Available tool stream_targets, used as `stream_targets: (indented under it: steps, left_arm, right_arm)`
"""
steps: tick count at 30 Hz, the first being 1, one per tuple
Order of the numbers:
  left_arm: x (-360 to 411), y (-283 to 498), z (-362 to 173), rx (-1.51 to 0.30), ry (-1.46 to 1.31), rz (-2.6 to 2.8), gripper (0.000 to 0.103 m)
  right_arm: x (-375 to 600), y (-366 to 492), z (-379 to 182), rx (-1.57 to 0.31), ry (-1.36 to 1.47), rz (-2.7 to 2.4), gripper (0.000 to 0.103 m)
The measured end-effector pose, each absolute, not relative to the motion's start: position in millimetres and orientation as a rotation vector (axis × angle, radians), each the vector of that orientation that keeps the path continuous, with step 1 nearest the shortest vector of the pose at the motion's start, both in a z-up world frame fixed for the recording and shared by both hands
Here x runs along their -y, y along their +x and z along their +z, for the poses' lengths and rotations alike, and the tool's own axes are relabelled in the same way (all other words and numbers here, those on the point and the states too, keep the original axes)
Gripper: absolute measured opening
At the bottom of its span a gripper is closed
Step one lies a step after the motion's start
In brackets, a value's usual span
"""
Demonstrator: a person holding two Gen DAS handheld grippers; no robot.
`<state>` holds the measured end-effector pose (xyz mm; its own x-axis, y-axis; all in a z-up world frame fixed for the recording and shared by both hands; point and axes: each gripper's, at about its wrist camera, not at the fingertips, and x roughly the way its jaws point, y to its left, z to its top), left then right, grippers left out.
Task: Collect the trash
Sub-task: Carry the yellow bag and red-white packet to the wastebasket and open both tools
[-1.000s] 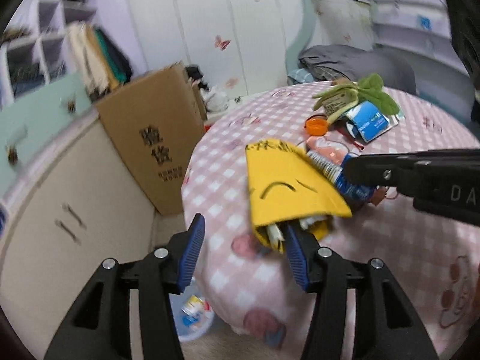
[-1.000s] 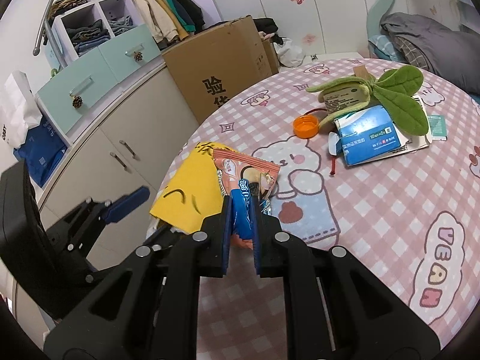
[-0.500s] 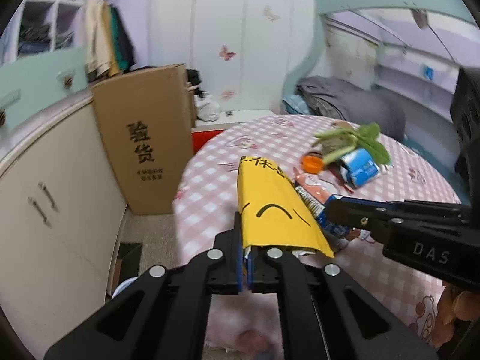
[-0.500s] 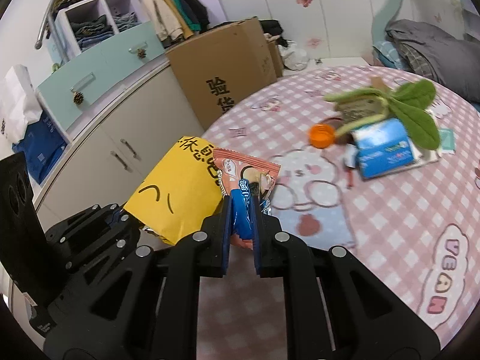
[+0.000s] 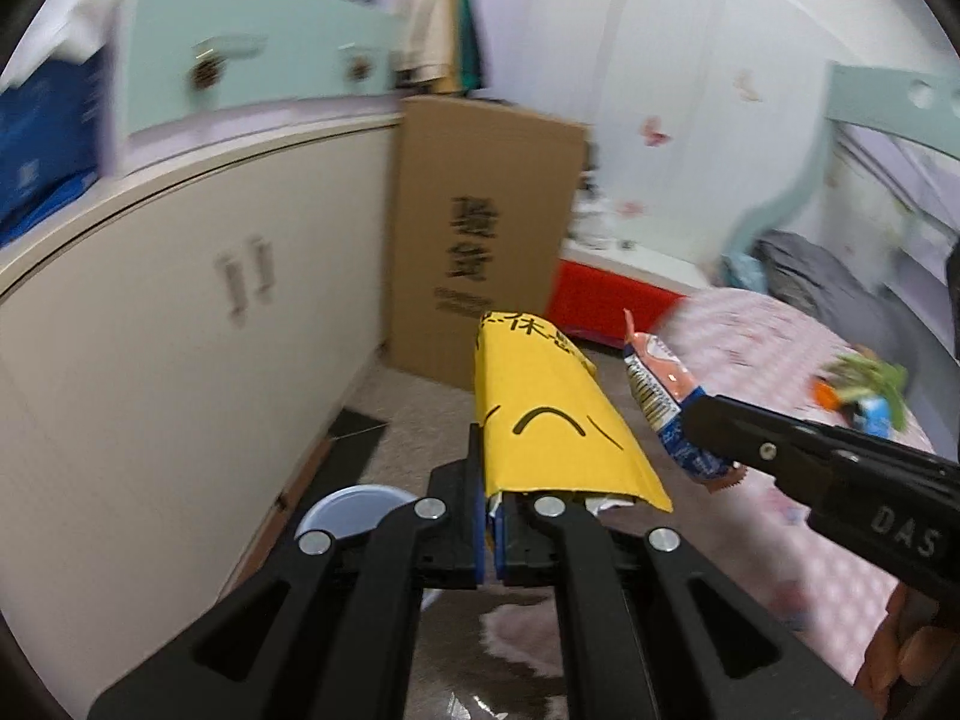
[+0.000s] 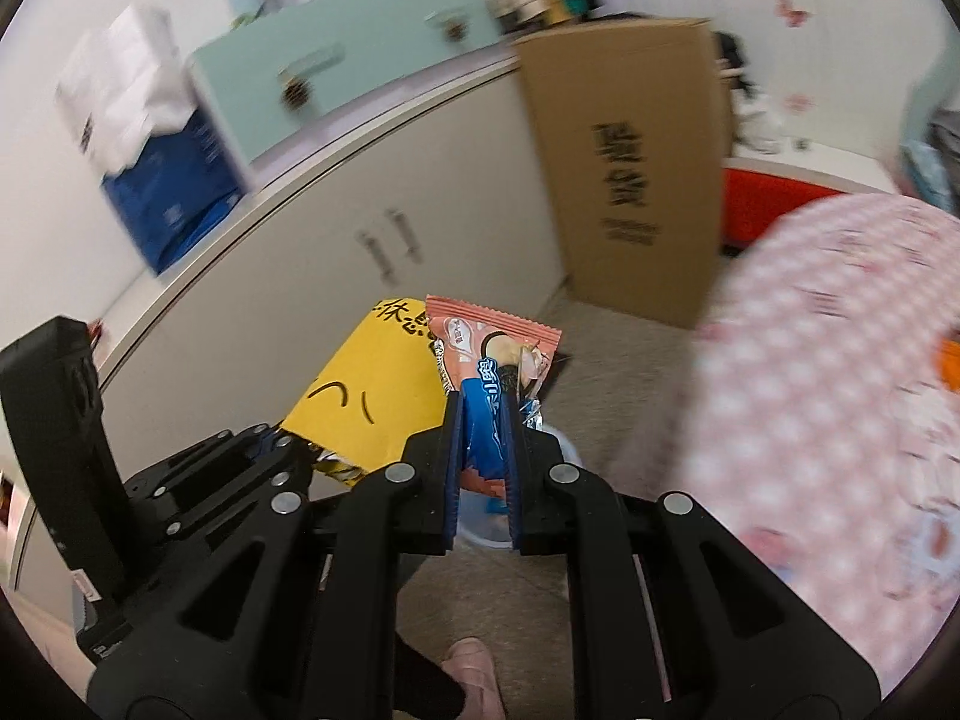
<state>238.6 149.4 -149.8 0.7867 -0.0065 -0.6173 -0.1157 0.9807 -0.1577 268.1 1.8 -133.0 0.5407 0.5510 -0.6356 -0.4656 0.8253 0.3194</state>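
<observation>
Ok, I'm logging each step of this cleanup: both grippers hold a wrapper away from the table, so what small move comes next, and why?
Probably lower both over the bin on the floor and open. The left gripper is shut on the yellow packet and the right gripper on the pink snack wrapper; the bin's rim shows just below and ahead of the fingers, so a short descent seems enough.

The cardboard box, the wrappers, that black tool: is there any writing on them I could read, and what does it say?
"验货": large black characters on the cardboard box; the smaller print below them is blurred.
"DAS": on the right gripper, on its body, as seen from the left camera.
"休息": top edge of the yellow packet held by the left gripper, partly cut off.
Blue lettering on the pink snack wrapper: too distorted to read.
</observation>
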Motion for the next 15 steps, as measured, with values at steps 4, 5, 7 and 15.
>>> stream_targets:
  steps: [4,5,7,15]
  left_arm:
    - [-198,244,-167,-0.701,-0.229,0.183,0.002]
    - [-206,245,-170,-0.706,-0.234,0.205,0.002]
    - [-223,250,-180,-0.727,-0.251,0.243,0.002]
    - [-264,274,-216,-0.817,-0.265,0.351,0.002]
  right_arm:
    - [-58,283,-152,-0.835,0.092,0.686,0.012]
    - [-71,288,-158,-0.836,0.085,0.699,0.013]
    - [-90,295,-166,-0.833,0.079,0.711,0.016]
    - [-118,315,-199,-0.854,0.028,0.633,0.053]
